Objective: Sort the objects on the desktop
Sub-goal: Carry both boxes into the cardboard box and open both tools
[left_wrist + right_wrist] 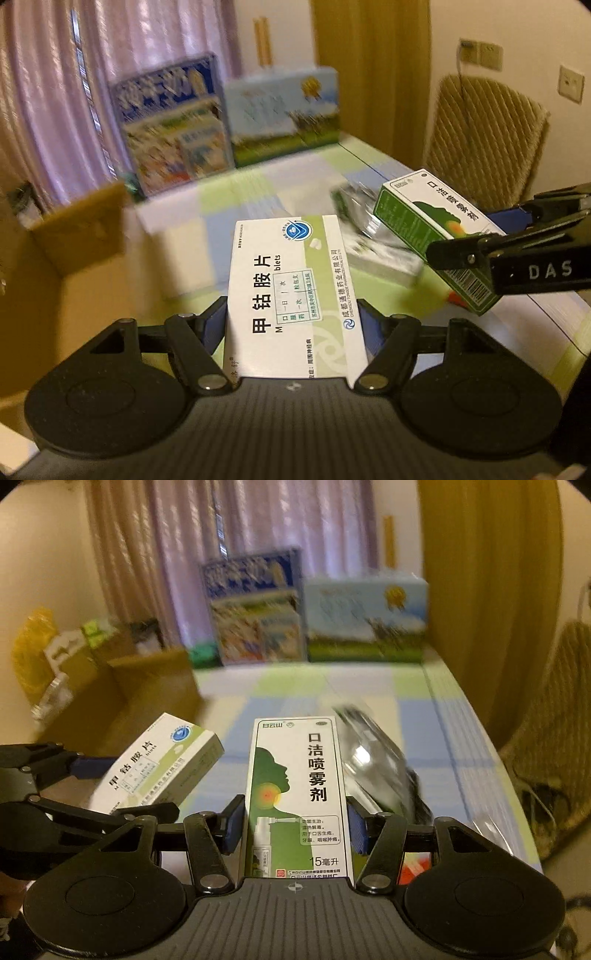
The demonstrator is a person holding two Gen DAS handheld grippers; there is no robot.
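My left gripper (pixel 293 325) is shut on a white and pale-green tablet box (pixel 291 295), held flat above the table. That same tablet box (pixel 162 764) shows at the left of the right wrist view, with the left gripper's fingers (pixel 88 766) on it. My right gripper (pixel 295 829) is shut on a tall green and white throat spray box (pixel 299 797). From the left wrist view the spray box (pixel 432 236) hangs at the right in the right gripper (pixel 491 251). Both boxes are off the table.
An open cardboard box (pixel 62 280) stands at the left. Two large printed cartons (pixel 255 613) (pixel 365 616) stand at the table's far edge. A shiny foil packet (pixel 376 764) lies on the checked tablecloth (pixel 258 686). A wicker chair (pixel 487 144) is at the right.
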